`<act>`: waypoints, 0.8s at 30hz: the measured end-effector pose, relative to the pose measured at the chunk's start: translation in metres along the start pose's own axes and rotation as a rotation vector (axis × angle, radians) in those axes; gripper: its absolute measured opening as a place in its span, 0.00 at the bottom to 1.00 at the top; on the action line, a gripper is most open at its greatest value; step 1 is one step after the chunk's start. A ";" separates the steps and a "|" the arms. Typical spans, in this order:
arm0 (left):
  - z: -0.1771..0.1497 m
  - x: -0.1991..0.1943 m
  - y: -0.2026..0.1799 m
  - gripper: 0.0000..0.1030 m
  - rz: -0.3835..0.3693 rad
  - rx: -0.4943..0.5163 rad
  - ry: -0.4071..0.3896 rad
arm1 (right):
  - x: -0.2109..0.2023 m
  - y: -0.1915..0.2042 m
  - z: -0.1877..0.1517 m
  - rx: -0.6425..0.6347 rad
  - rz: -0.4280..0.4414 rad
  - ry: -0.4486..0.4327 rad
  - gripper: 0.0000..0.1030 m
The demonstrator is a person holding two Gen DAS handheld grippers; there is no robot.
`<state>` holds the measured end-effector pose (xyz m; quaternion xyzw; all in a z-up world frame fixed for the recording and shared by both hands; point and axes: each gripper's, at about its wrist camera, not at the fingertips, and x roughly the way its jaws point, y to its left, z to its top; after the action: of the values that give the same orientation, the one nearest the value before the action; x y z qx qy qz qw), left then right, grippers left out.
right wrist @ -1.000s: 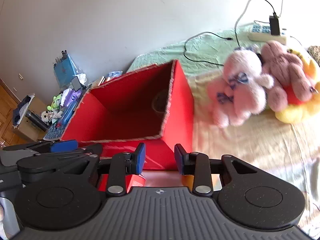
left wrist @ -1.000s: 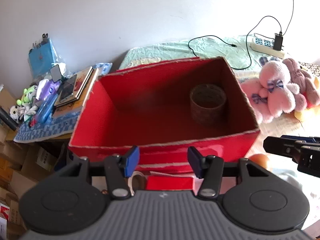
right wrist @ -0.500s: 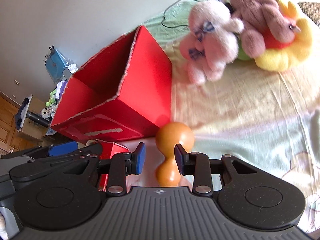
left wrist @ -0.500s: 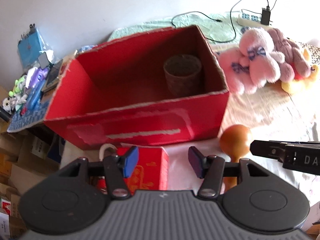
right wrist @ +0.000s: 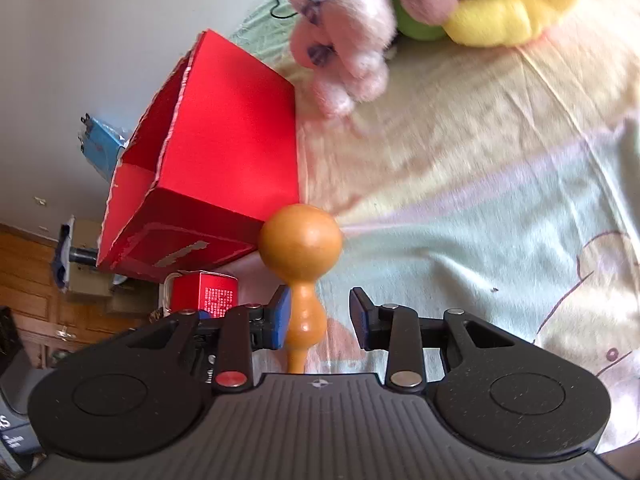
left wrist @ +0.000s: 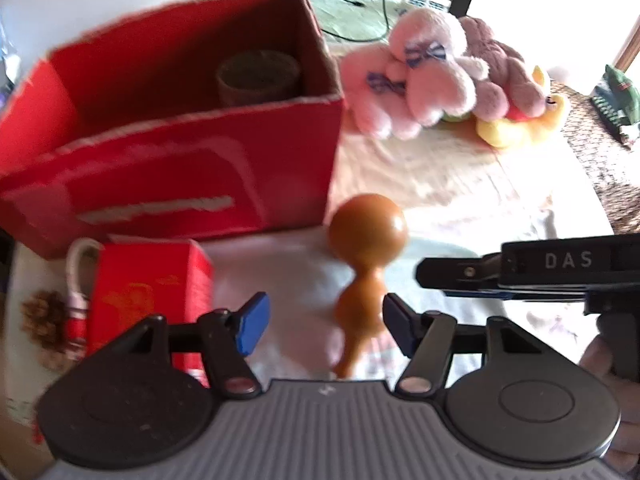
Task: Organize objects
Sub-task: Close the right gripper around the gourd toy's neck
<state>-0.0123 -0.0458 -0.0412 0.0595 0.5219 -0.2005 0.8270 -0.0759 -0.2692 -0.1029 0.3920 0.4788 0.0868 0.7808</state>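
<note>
Left wrist view: we see our left gripper (left wrist: pixel 324 322) held wide open, nothing between its blue pads, over an orange wooden gourd (left wrist: pixel 366 264) lying on the bed (left wrist: pixel 460 172). The gourd's long axis runs roughly away from us, big round end (left wrist: pixel 368 230) pointing toward the red cardboard box (left wrist: pixel 192 176) and the narrow stem end toward the gripper body. The gourd's waist sits in the gap between the fingers, nearer the right one, touching neither as far as we can tell. Left of it stands a small red carton (left wrist: pixel 148 296) with a white cord handle, just in front of the big box. Inside the box, at its far right corner, stands a brown woven cup (left wrist: pixel 258 76). Pink plush toys (left wrist: pixel 432 76) lie to the right of the box, apart from it.

From the right wrist view, our right gripper (right wrist: pixel 320 318) is also open and holds nothing. The gourd (right wrist: pixel 302 264) again points its round end away, toward the box's near corner (right wrist: pixel 224 168); its waist lies just beside the left blue pad (right wrist: pixel 282 316), and we cannot tell whether they touch. The right pad stands clear of it. The small carton (right wrist: pixel 212 294) shows left of the gourd.
</note>
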 end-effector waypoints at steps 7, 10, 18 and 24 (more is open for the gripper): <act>0.001 0.026 0.001 0.73 -0.112 -0.051 0.050 | 0.009 0.001 0.010 0.010 0.031 0.026 0.34; 0.002 0.034 0.002 0.71 -0.126 -0.071 0.057 | 0.017 0.003 0.013 0.001 0.038 0.051 0.35; 0.011 0.053 0.005 0.49 -0.155 -0.087 0.090 | 0.038 0.011 0.018 -0.036 0.035 0.108 0.41; 0.018 0.058 0.000 0.34 -0.155 -0.064 0.096 | 0.041 0.011 0.022 -0.041 0.030 0.124 0.39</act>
<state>0.0247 -0.0667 -0.0851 0.0022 0.5703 -0.2439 0.7844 -0.0337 -0.2523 -0.1177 0.3769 0.5183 0.1322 0.7562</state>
